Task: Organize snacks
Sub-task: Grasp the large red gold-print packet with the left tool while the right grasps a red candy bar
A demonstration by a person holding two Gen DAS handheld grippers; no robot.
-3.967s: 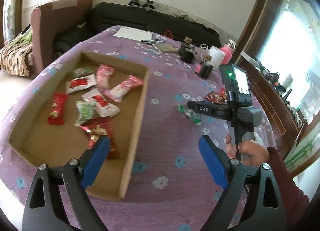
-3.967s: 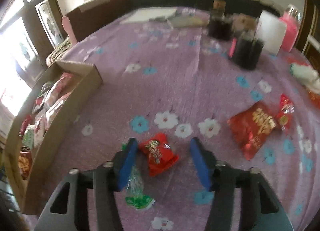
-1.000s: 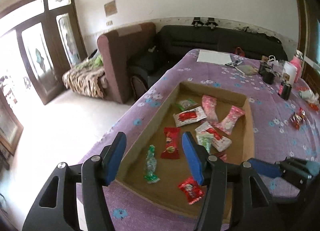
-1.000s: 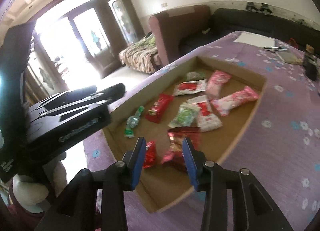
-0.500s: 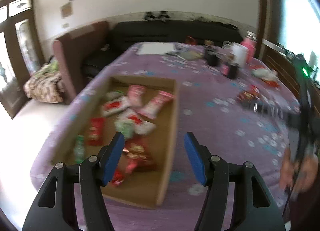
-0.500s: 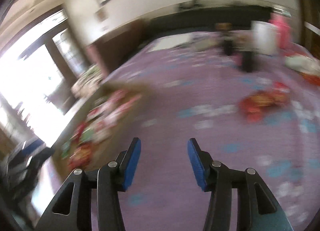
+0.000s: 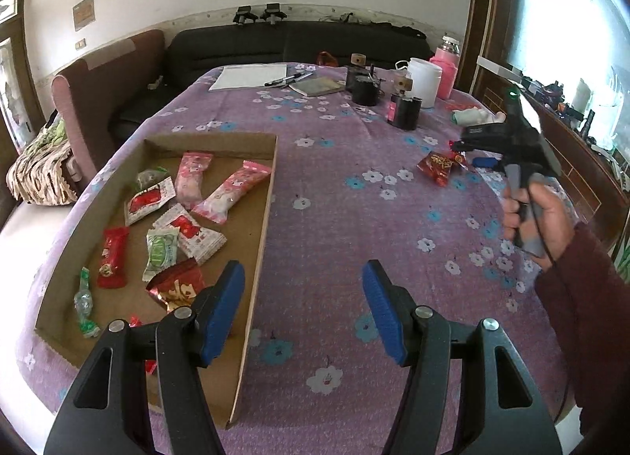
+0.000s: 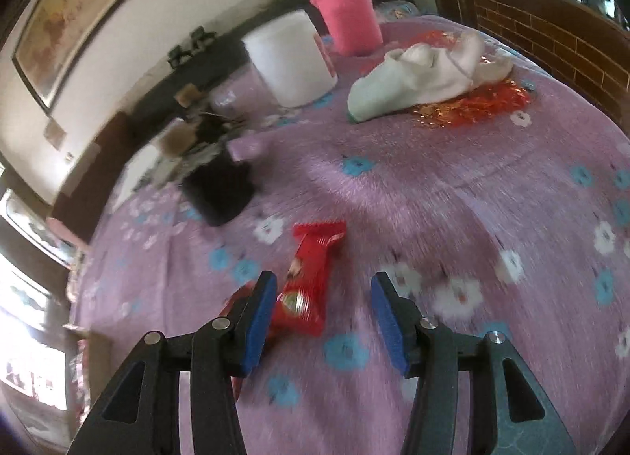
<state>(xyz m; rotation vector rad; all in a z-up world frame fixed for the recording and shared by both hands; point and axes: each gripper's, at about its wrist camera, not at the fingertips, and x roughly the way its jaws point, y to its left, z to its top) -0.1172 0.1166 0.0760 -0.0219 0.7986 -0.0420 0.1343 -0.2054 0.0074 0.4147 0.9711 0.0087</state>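
A shallow cardboard tray [image 7: 263, 218] lies on the purple flowered tablecloth and holds several snack packets, red, pink, white and green. My left gripper [image 7: 303, 309] is open and empty, hovering over the tray's right wall near its front. My right gripper [image 8: 321, 315] is open and empty, just above a red snack bar [image 8: 311, 277] that lies on the cloth between its fingers. In the left wrist view the right gripper [image 7: 478, 153] is held over a red snack bag [image 7: 441, 165] at the table's right side.
At the far end stand black cups [image 7: 403, 110], a white tub [image 7: 423, 80], a pink bottle [image 7: 445, 69], paper and a notebook. A white cloth [image 8: 425, 73] lies on orange foil. A sofa and armchair stand beyond the table.
My right gripper has swung away from the tray to the table's right side and now hovers over the red bar. My left gripper has turned from the tray toward the table middle.
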